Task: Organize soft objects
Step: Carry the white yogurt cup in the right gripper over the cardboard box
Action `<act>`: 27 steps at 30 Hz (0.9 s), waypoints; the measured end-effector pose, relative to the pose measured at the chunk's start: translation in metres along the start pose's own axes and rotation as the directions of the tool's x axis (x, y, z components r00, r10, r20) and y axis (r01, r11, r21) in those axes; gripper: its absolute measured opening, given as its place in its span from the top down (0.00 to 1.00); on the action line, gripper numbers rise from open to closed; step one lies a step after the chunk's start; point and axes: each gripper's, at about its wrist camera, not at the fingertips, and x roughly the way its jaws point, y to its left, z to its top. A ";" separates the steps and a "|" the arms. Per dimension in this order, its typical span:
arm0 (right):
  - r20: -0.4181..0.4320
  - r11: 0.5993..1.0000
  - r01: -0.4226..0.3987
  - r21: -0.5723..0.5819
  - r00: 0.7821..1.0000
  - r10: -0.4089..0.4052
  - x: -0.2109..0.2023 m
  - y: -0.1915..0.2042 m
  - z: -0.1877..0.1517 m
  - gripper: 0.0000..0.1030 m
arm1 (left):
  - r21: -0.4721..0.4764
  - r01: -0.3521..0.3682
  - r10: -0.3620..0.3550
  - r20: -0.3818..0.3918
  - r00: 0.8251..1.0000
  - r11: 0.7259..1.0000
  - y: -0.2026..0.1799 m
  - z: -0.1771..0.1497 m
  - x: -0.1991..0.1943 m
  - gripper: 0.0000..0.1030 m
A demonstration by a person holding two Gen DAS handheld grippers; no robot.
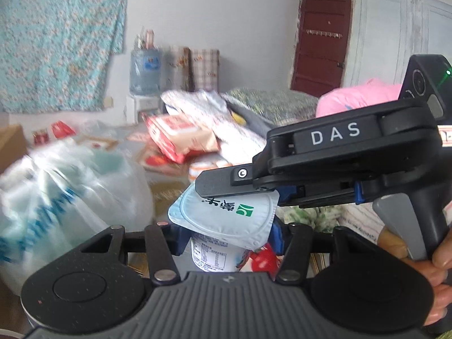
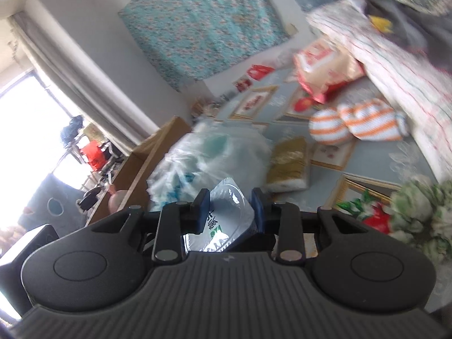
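Note:
A white yogurt cup [image 1: 214, 257] with a pale blue foil lid [image 1: 226, 217] stands upright between the blue pads of my left gripper [image 1: 227, 238], which is shut on the cup's body. My right gripper [image 1: 223, 190] comes in from the right, held by a hand [image 1: 436, 257], and its fingers clamp the lid's far rim. In the right wrist view the lid [image 2: 226, 214] sits tilted between the two fingers of that gripper [image 2: 230, 207], pinched at its edge. The cup's base is hidden behind the left gripper's body.
A crinkled white plastic bag [image 1: 65, 197] lies left of the cup on the patterned bed cover [image 2: 375, 163]. Farther back are a red-and-cream packet [image 1: 180, 135], orange-striped knitted pieces [image 2: 356, 124], a yellow pack [image 2: 288, 163], striped cloth [image 2: 395, 65] and a cardboard box [image 2: 147, 155].

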 end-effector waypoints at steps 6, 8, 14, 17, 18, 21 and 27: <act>-0.030 0.983 -0.117 -0.138 0.993 0.114 0.008 0.061 0.019 0.70 | -0.028 -0.119 0.121 0.087 0.989 0.993 0.022 0.021 -0.049 0.47; -0.063 0.968 -0.170 -0.187 0.985 0.161 0.020 0.087 0.025 0.70 | -0.050 -0.178 0.182 0.106 0.978 0.983 0.032 0.028 -0.066 0.47; -0.239 0.898 -0.348 -0.268 0.927 0.288 0.081 0.172 0.043 0.69 | -0.150 -0.340 0.356 0.098 0.929 0.928 0.090 0.042 -0.121 0.47; -0.364 0.872 -0.423 -0.247 0.874 0.321 0.129 0.215 0.047 0.69 | -0.214 -0.395 0.412 0.040 0.910 0.893 0.129 0.047 -0.142 0.47; -0.405 0.867 -0.441 -0.233 0.855 0.325 0.147 0.230 0.046 0.69 | -0.238 -0.410 0.425 0.011 0.905 0.880 0.144 0.048 -0.147 0.47; -0.520 0.861 -0.474 -0.186 0.791 0.323 0.199 0.269 0.041 0.69 | -0.300 -0.454 0.453 -0.078 0.888 0.839 0.189 0.046 -0.157 0.47; -0.688 0.888 -0.450 -0.093 0.674 0.269 0.299 0.315 0.013 0.69 | -0.356 -0.545 0.489 -0.239 0.839 0.759 0.265 0.029 -0.153 0.47</act>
